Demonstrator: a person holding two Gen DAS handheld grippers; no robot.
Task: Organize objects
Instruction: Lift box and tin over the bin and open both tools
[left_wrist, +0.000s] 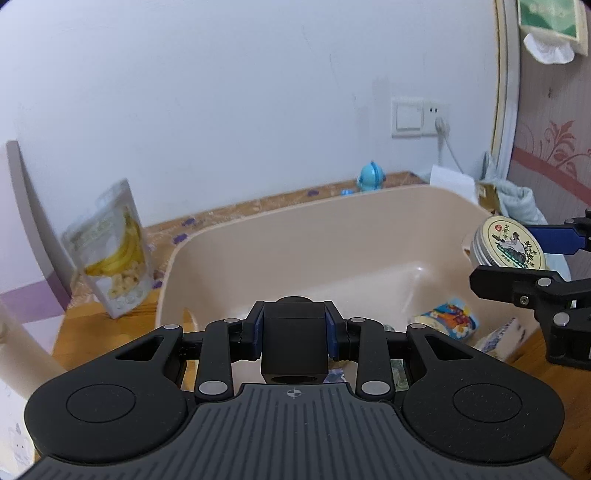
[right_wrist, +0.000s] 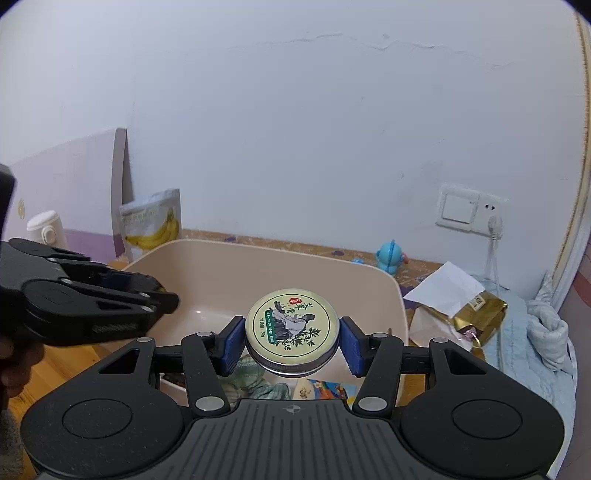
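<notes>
My left gripper (left_wrist: 294, 311) is shut on a black cube-shaped block (left_wrist: 294, 345) with a round hole in its near face, held above the near end of a beige plastic bin (left_wrist: 258, 236). My right gripper (right_wrist: 291, 329) is shut on a round tin (right_wrist: 291, 320) with a pale yellow printed lid, held over the bin (right_wrist: 400, 295). In the left wrist view the tin (left_wrist: 508, 245) and right gripper (left_wrist: 517, 260) hang at the bin's right rim. In the right wrist view the left gripper (right_wrist: 162, 295) reaches in from the left.
Inside the bin lie a colourful packet (left_wrist: 448, 321) and a green cloth (right_wrist: 251, 380). A banana-chip bag (left_wrist: 110, 251) leans left of the bin. A blue toy (right_wrist: 389, 256) stands by the wall, and a gold packet (right_wrist: 478, 314) with paper lies to the right.
</notes>
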